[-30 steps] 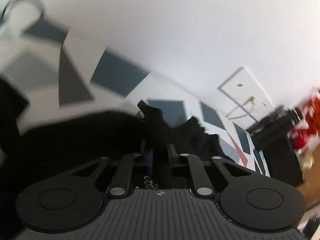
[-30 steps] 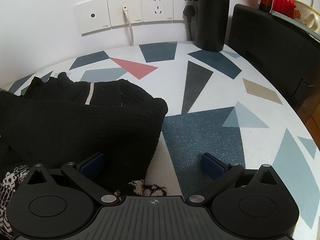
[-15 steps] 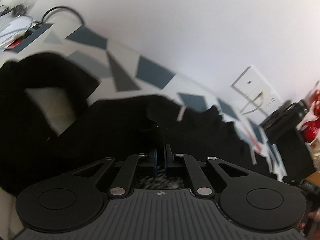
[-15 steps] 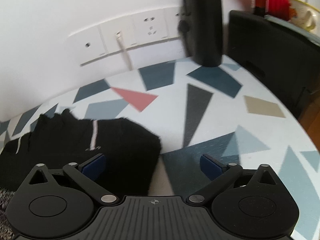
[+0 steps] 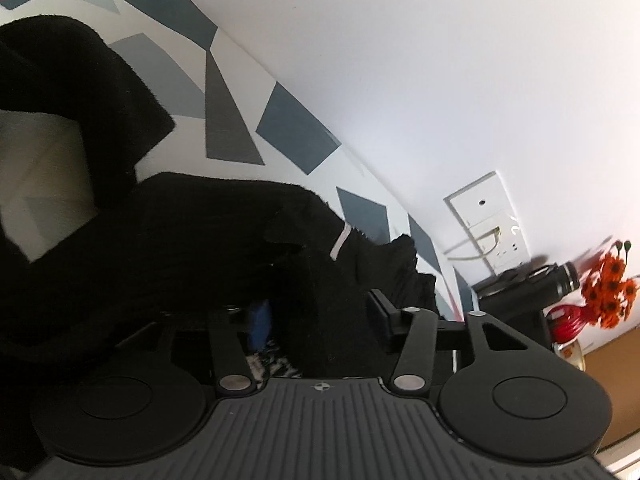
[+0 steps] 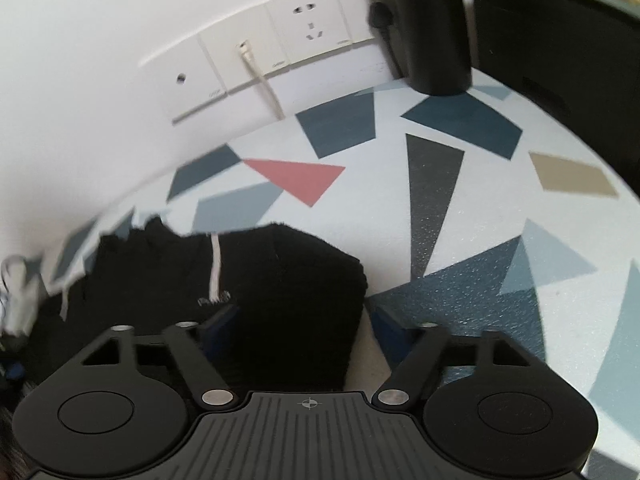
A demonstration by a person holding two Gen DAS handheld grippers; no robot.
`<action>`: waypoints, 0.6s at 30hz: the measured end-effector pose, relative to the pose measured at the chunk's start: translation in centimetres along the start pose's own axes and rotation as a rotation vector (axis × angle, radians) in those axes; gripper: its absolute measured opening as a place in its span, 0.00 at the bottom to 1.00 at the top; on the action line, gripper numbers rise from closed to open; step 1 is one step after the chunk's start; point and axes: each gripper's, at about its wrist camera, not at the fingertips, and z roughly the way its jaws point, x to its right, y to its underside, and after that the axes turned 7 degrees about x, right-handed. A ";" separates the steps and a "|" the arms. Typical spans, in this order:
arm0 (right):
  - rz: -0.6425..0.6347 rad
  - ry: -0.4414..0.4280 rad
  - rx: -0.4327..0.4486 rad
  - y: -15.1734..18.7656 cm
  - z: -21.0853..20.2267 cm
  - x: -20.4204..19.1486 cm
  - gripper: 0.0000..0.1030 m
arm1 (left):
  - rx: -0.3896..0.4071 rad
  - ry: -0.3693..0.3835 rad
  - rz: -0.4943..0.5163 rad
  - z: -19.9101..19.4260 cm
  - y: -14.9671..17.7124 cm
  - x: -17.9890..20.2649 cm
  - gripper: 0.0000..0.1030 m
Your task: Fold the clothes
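A black knitted sweater (image 5: 192, 240) with a thin white stripe lies folded over on the patterned table (image 5: 232, 120). In the left wrist view my left gripper (image 5: 320, 316) is open, and a thick fold of the black fabric sits between its blue pad and its black finger. The right wrist view shows the sweater's (image 6: 288, 280) folded right edge. My right gripper (image 6: 300, 322) is open and straddles that edge; a narrow strip of table shows between the cloth and the right finger.
Wall sockets (image 6: 308, 28) with a white cable run along the back wall. A black bottle (image 6: 432, 24) and a black box (image 6: 560, 40) stand at the table's back right. A red vase of orange flowers (image 5: 600, 292) is at the far right.
My left gripper, shut on the cloth half a second ago, has opened and dropped low over the sweater. The right gripper's fingers have come closer together around the folded edge.
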 end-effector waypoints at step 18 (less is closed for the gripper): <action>-0.286 0.028 0.025 -2.3 3.6 -5.2 0.13 | 0.106 -0.164 0.211 -3.4 1.4 1.2 0.08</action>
